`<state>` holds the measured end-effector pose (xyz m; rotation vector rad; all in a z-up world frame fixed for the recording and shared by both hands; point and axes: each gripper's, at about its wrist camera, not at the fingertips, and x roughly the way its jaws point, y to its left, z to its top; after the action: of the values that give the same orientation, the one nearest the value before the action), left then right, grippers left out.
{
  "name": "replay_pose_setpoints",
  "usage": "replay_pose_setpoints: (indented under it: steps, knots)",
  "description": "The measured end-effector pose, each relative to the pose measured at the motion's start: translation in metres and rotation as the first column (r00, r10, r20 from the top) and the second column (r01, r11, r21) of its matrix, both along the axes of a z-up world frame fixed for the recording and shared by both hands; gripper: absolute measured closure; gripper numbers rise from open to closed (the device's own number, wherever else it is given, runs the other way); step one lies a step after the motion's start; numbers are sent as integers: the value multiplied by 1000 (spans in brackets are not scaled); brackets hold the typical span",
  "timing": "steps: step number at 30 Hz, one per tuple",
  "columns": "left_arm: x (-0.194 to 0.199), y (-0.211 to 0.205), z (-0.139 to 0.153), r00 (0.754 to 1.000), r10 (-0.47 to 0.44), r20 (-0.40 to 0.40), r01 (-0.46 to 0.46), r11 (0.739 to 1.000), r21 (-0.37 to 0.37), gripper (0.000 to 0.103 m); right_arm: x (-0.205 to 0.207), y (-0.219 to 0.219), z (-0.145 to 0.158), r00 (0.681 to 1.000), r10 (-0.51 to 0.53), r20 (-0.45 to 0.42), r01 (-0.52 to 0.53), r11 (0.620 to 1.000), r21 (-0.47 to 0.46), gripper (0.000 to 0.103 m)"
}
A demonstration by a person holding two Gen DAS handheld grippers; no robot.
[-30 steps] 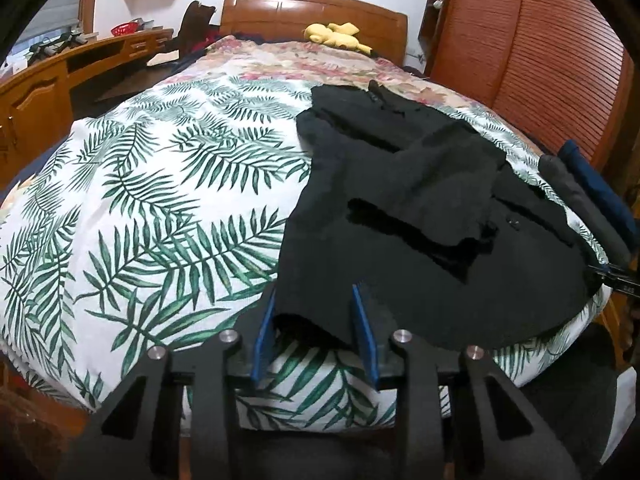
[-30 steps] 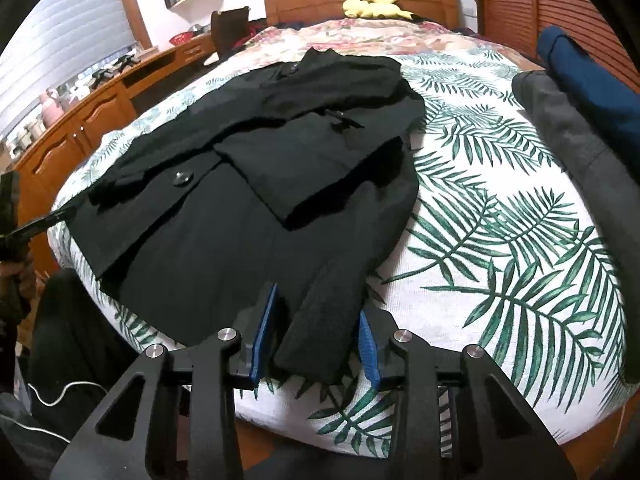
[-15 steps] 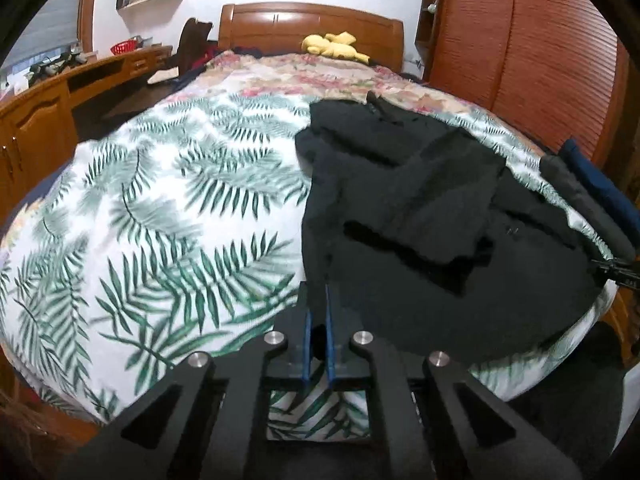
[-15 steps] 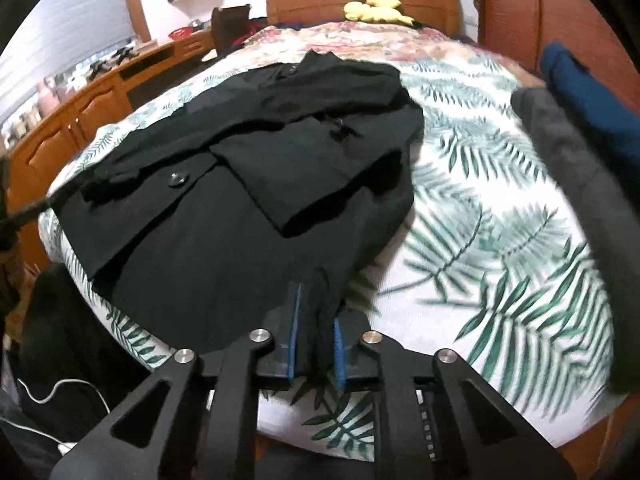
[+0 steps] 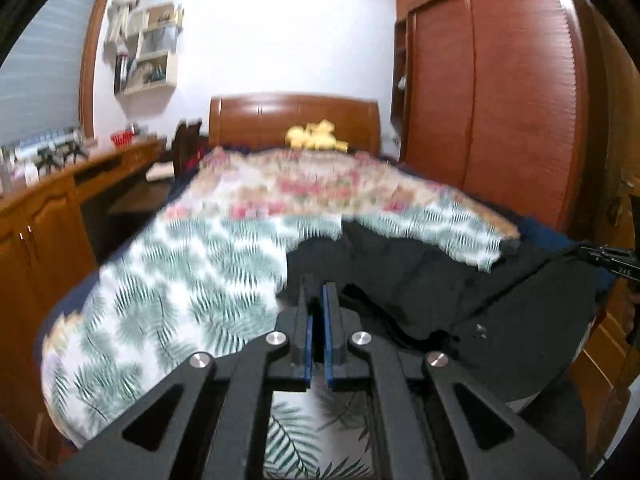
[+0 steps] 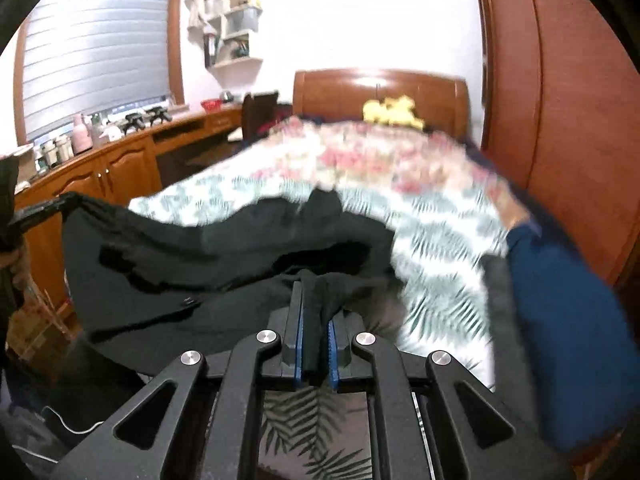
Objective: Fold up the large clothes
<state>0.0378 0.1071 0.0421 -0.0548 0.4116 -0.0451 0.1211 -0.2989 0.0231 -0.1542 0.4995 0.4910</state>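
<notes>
Both grippers now pinch the near hem of the black coat (image 6: 208, 280), one at each bottom corner. My left gripper (image 5: 316, 344) has its blue pads pressed together on the hem's left corner, and my right gripper (image 6: 314, 344) is clamped on a thick bunch of dark cloth that stands up between its pads. A second ago the jaws stood spread either side of the hem with the coat lying flat; they have just been closing, with the fabric between them, and the hem is now lifted clear of the bed (image 5: 172, 280), hanging taut between my two tools while the collar end lies on the fern-print cover. I read that as the grasp done and the first fold begun: the bottom edge can be carried toward the collar. The coat's long axis runs away from me toward the headboard (image 5: 294, 120), collar far, hem near, and the held edge lies crosswise between the grippers. In the left view the right gripper's tip (image 5: 608, 258) shows at the far corner of the hem. Folded dark and blue clothes (image 6: 560, 308) sit just beside the coat on the right, so I would keep the swing inboard of them.
</notes>
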Motion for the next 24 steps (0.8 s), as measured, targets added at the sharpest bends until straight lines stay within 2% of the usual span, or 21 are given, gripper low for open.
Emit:
replay_pose_setpoints:
  steps: [4,7,9,12,15,20,24]
  knots:
    - [-34,-1,50,992,13,122,-13,1000,3,101,-26,-11,49,995,-5,102,5,1000,-7,97]
    - [-61,-3,78,981,11,192,-12,1000,5,101,-54,-22,83,985,-6,170,2,1000,26,97]
    - [-79,-4,94,974,6,228,-9,1000,13,101,-71,-28,96,979,-6,206,-1,999,34,97]
    - [-90,-2,102,971,-3,239,-1,1000,16,101,-86,-32,106,973,-3,231,-4,1000,31,97]
    - [-87,3,92,976,2,216,-5,1000,11,101,-84,-31,95,979,7,201,-12,1000,23,97]
    - [-54,18,48,996,21,91,-15,998,-62,100,-56,-26,47,995,-18,94,19,1000,-10,96]
    - [-35,23,13,999,29,15,-28,995,-94,100,-33,-36,14,1000,-15,6,14,999,52,96]
